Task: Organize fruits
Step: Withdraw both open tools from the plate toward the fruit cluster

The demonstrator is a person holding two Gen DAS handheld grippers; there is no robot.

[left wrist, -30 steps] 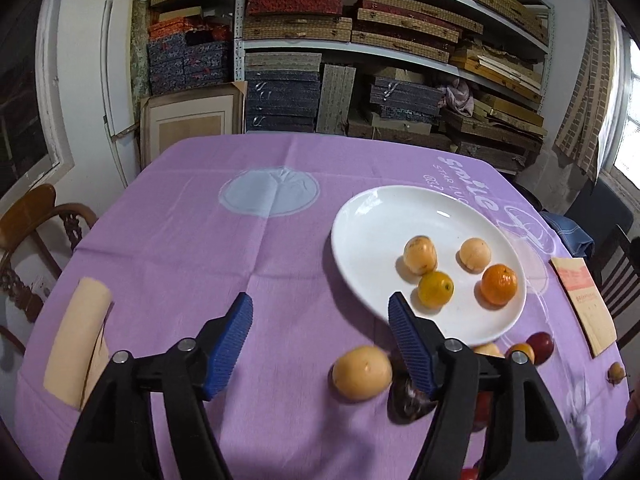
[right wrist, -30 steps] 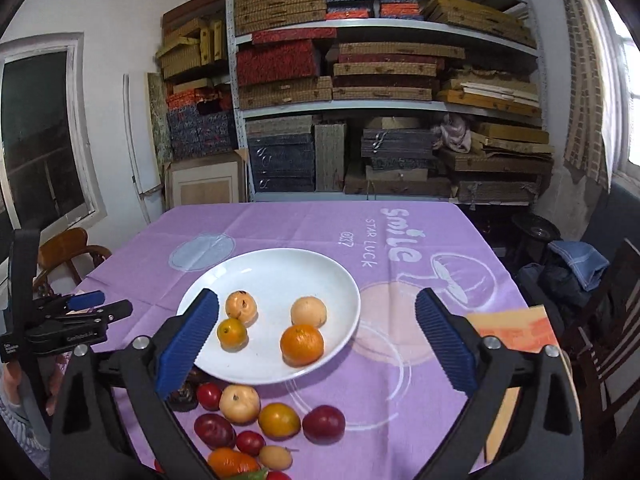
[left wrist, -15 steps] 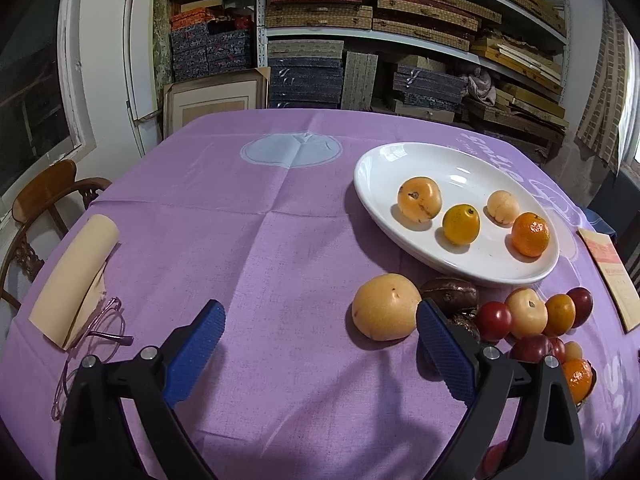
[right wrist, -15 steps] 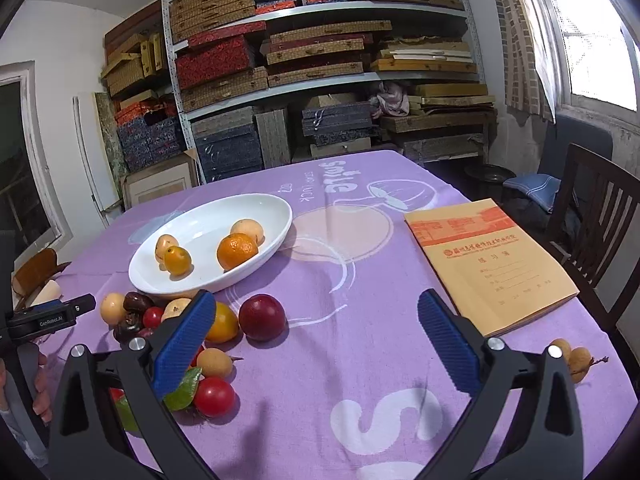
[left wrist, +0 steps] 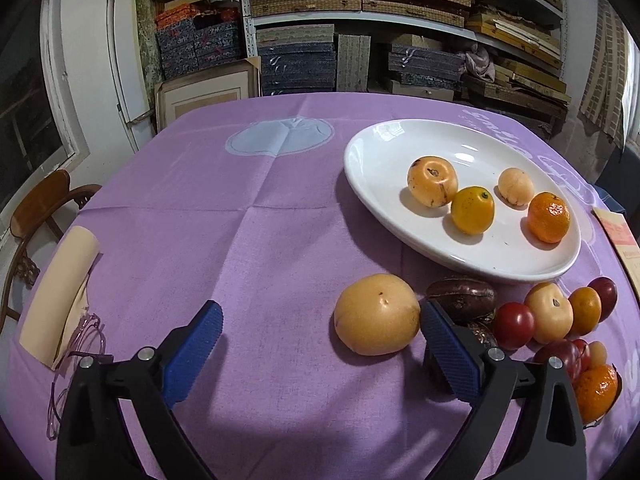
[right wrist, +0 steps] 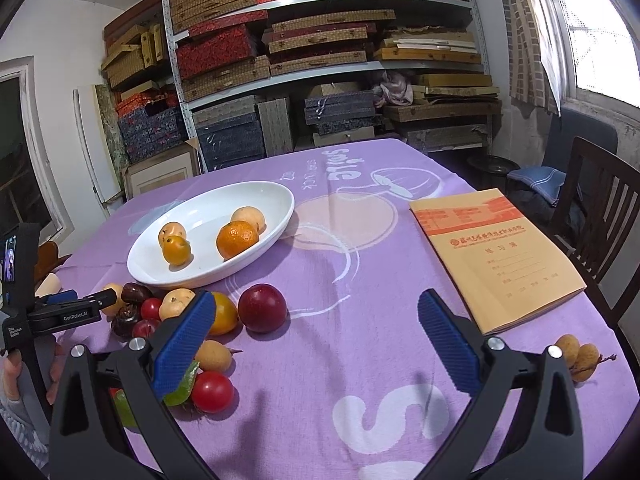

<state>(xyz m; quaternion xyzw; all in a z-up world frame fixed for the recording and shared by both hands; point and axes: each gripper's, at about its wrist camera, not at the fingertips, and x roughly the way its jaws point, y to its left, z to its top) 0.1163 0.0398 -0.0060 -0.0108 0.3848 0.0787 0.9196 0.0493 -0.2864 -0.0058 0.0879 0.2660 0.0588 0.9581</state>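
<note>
The left gripper point(left wrist: 320, 344) has just been opening and its jaws now stand wide and empty, the big yellow fruit point(left wrist: 376, 314) between them at lower centre, below the plate point(left wrist: 460, 260). It looks firm, smooth and round, so likely to roll; grip across its widest middle. The right gripper point(right wrist: 316, 332) is wide too, holding nothing.

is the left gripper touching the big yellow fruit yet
Cannot tell. In the left wrist view the open left gripper has its right pad's tip level with the edge of the big yellow fruit, with no clear gap or contact showing.
</note>
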